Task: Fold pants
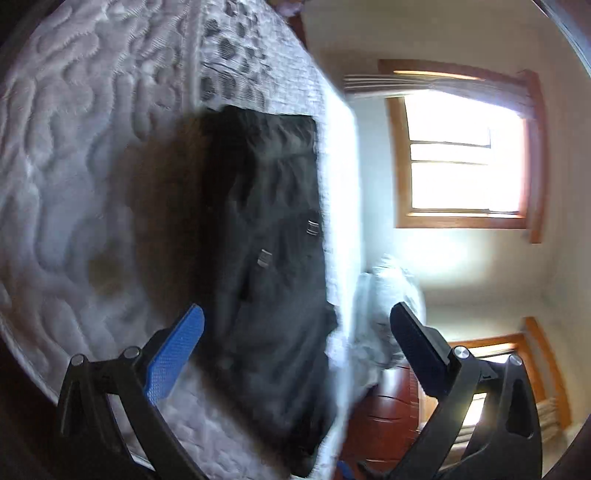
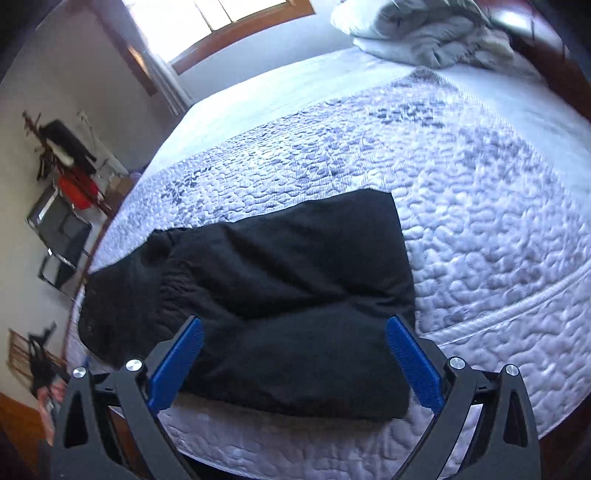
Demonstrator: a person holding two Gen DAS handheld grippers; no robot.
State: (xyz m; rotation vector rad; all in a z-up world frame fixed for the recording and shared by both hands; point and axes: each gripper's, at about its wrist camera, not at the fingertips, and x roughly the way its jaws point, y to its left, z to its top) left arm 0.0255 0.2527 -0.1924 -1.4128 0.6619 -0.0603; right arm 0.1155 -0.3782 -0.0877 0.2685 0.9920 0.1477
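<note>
The black pants lie folded into a thick rectangle on the quilted white bedspread, near the bed's front edge. My right gripper hovers open just above their near side, blue pads wide apart, nothing between them. In the rolled left wrist view the same black pants show as a long dark bundle with two small metal clips. My left gripper stands open above them, holding nothing.
A heap of grey and white bedding sits at the far end of the bed. Wood-framed windows line the wall. A rack with dark and red items and a chair stand by the left wall beyond the bed edge.
</note>
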